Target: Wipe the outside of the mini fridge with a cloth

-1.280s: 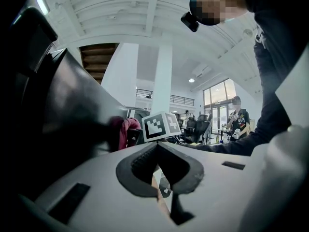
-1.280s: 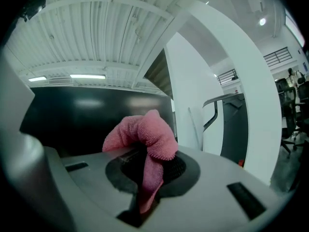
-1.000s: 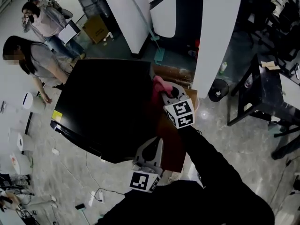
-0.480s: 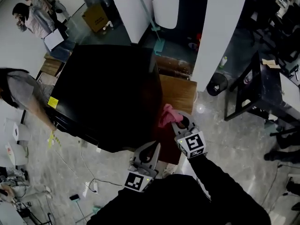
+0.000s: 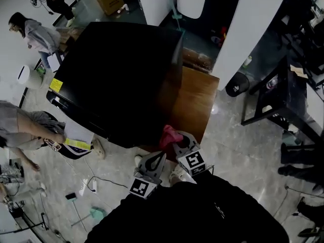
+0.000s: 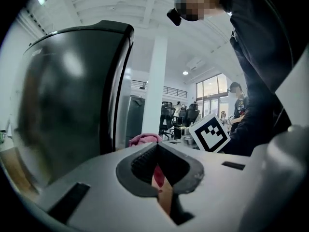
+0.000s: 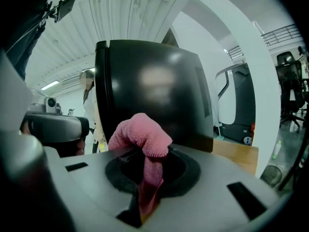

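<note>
The black mini fridge (image 5: pixel 116 75) fills the middle of the head view and stands on a low wooden stand (image 5: pixel 195 97). My right gripper (image 5: pixel 177 142) is shut on a pink cloth (image 5: pixel 169 134), low at the fridge's near right corner. In the right gripper view the cloth (image 7: pixel 142 134) bulges out of the gripper (image 7: pixel 145 156), with the fridge (image 7: pixel 154 91) just beyond it. My left gripper (image 5: pixel 153 162) is beside the right one, below the fridge's near edge, its jaws together and nothing held. The left gripper view shows the fridge side (image 6: pixel 67 95) and the cloth (image 6: pixel 144 139) past the gripper (image 6: pixel 157 151).
Two people are at the left, one bent over (image 5: pixel 25 128) and one farther off (image 5: pixel 36 32). A white pillar (image 5: pixel 248 34), a dark bin (image 5: pixel 237 90) and a dark table (image 5: pixel 283 95) stand to the right. Cables and small items (image 5: pixel 91 186) lie on the floor.
My right gripper has drawn the pink cloth down the fridge's right side, from its far top edge to its near lower corner. The left gripper stayed low. The people at the left moved.
</note>
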Motion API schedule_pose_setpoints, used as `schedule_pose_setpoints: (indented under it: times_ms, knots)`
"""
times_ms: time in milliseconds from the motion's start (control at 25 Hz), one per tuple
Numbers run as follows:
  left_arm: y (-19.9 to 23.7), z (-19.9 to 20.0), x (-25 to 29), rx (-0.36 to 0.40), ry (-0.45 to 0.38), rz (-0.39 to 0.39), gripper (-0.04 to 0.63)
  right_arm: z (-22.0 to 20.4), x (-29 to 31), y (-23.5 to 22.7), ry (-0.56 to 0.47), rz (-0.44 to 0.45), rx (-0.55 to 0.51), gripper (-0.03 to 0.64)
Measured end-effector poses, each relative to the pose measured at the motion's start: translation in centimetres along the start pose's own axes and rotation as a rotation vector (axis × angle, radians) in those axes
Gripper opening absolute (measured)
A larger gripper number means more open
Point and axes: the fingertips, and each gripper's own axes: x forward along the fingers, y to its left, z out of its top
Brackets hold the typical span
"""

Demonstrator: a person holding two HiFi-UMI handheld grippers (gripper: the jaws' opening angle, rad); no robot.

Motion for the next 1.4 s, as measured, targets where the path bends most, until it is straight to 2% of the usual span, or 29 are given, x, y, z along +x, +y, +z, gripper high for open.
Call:
schedule_pose_setpoints:
  times_ms: [320, 760, 1040, 1400]
  knots:
    - [1.8, -4.6, -2.4, -0.040, 0.045, 0.046, 0.005, -5.5, 1.9, 3.7, 0.110, 0.051, 0.042, 0.049]
    - [3.4, -6.7, -1.7, -0.087, 0.062, 0.090, 0.006, -6.3, 5.3, 3.5, 0.138, 0.067, 0.091, 0.048]
    - [3.4, -6.7, 0.1, -0.084, 0.061, 0.085, 0.005, -6.0, 6.6, 0.6, 0.137, 0.018, 0.116, 0.048]
    - [3.4, -6.5, 4.2, -0.062, 0.050, 0.072, 0.005, -5.8, 8.9, -4.7, 0.158, -0.023, 0.078, 0.048]
